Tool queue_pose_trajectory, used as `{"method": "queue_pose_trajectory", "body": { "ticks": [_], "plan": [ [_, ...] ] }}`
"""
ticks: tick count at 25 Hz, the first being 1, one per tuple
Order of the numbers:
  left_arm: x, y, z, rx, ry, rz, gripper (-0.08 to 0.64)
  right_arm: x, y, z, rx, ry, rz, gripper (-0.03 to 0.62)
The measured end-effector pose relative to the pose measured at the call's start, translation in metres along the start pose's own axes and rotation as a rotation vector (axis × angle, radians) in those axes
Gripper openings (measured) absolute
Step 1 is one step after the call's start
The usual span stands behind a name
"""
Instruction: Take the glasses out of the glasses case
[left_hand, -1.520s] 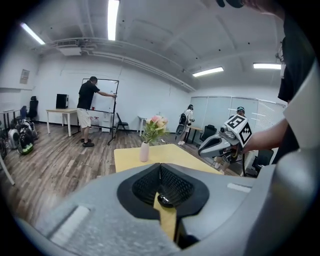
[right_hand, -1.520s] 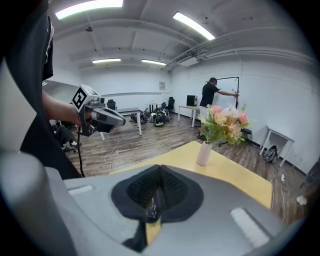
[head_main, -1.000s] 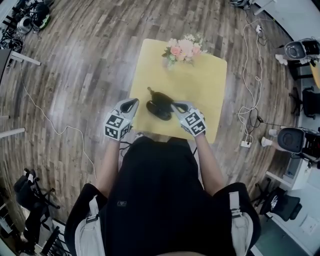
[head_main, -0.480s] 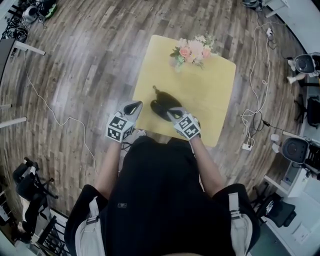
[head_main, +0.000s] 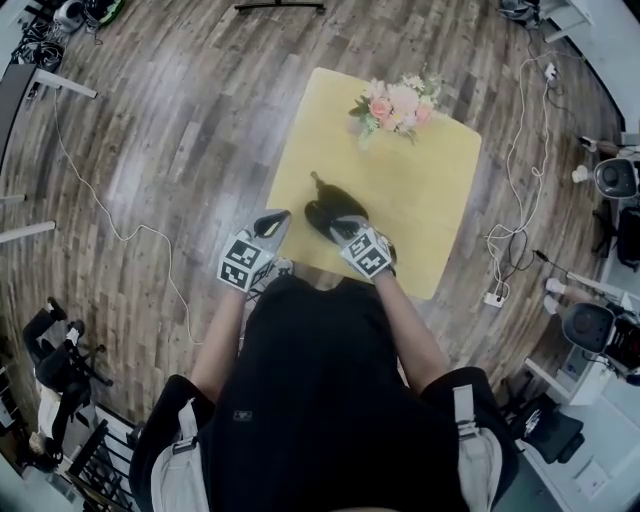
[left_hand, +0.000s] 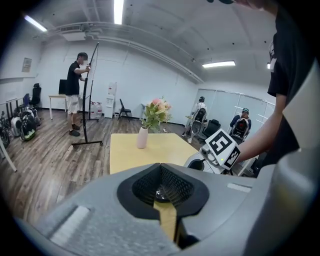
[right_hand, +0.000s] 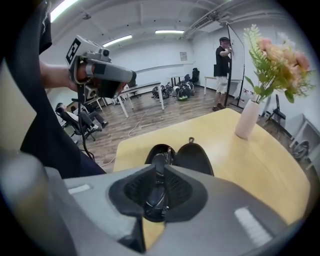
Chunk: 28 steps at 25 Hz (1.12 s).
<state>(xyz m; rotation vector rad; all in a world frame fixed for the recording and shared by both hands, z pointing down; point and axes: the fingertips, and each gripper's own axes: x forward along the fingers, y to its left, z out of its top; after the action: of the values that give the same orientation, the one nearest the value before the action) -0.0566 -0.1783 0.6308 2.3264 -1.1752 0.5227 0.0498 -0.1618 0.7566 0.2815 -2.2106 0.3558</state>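
Right gripper (head_main: 340, 227) hides the glasses (right_hand: 158, 186) in head view; glasses case (head_main: 322, 211) partly covered

I'm looking down on a square yellow table (head_main: 420, 200) standing on a grey-brown wood-plank floor (head_main: 170, 130). A pale vase of pink flowers (head_main: 395, 103) stands at the table's far edge. Cables (head_main: 512, 240) trail over the floor on both sides of the table, and a power strip (head_main: 493, 296) lies off its right corner. Beyond the table are white walls (left_hand: 135, 75) and ceiling strip lights (left_hand: 118, 10), and a person (left_hand: 75, 95) stands at a black stand (left_hand: 88, 110).
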Motion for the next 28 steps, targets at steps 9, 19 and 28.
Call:
{"method": "queue_pose_trajectory", "body": {
  "ticks": [9,19,28],
  "plan": [
    [-0.010,-0.001,-0.015,-0.025,0.025,0.039,0.012,0.022,-0.014,-0.008,-0.014,0.061,-0.010,0.058],
    [-0.034,0.007,-0.025,-0.061,0.024,0.097,0.011,0.038,-0.012,-0.011,-0.015,0.110,0.017,0.058],
    [-0.042,0.003,-0.029,-0.060,0.023,0.102,0.012,0.045,-0.009,-0.022,0.007,0.143,0.002,0.051]
  ]
}}
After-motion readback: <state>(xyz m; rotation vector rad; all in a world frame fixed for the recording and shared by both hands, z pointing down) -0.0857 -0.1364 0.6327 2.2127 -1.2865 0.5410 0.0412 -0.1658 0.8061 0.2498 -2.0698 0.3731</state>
